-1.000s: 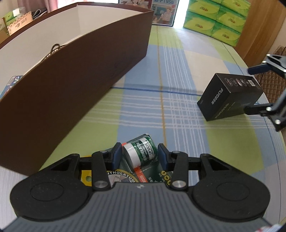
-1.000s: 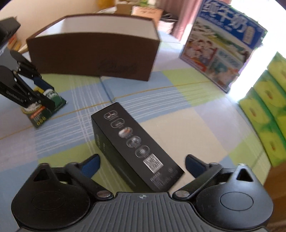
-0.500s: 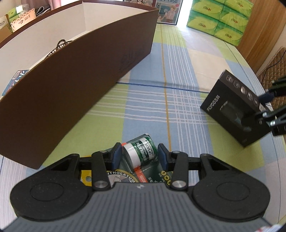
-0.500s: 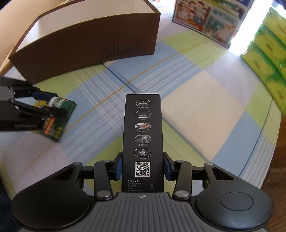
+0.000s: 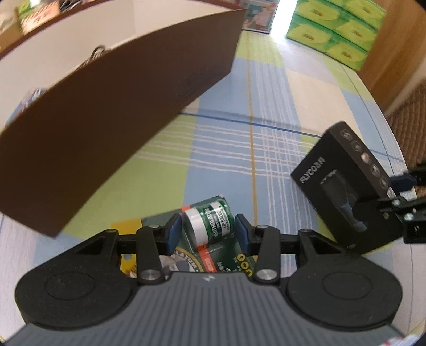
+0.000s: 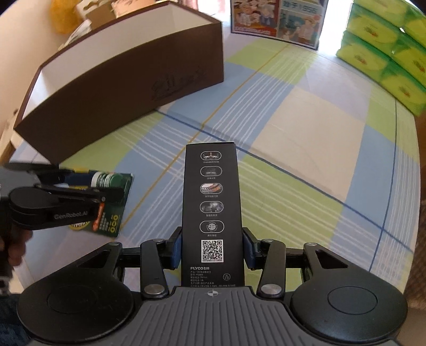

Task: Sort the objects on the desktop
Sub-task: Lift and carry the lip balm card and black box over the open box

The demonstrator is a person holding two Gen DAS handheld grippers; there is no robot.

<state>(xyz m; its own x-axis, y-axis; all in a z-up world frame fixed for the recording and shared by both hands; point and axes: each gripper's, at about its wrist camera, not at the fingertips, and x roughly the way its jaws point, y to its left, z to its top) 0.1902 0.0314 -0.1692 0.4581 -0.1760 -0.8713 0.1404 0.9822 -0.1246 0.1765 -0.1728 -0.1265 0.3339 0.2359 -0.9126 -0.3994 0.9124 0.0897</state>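
My left gripper [image 5: 207, 230] is shut on a small green lip salve tin [image 5: 210, 226] that is fixed to its green blister card [image 5: 221, 260]. From the right wrist view the same left gripper [image 6: 106, 186] grips the tin [image 6: 106, 178] above the card [image 6: 111, 213] at the left. My right gripper [image 6: 211, 250] is shut on the near end of a long black FLYCO box [image 6: 211, 191], which points away from me. In the left wrist view this black box [image 5: 343, 186] is tilted at the right, with the right gripper [image 5: 386, 195] on its end.
A large open brown box with a white inside [image 5: 106, 119] [image 6: 119, 87] stands at the back left on the checked tablecloth [image 6: 306, 133]. Green tissue packs [image 6: 386, 45] and an illustrated carton [image 6: 277, 18] line the far edge. The table's rim [image 5: 394, 138] curves at the right.
The right gripper has closed onto the black box, rolled straight with it and shifted it toward the middle. The left gripper has kept its hold on the lip salve tin in place.
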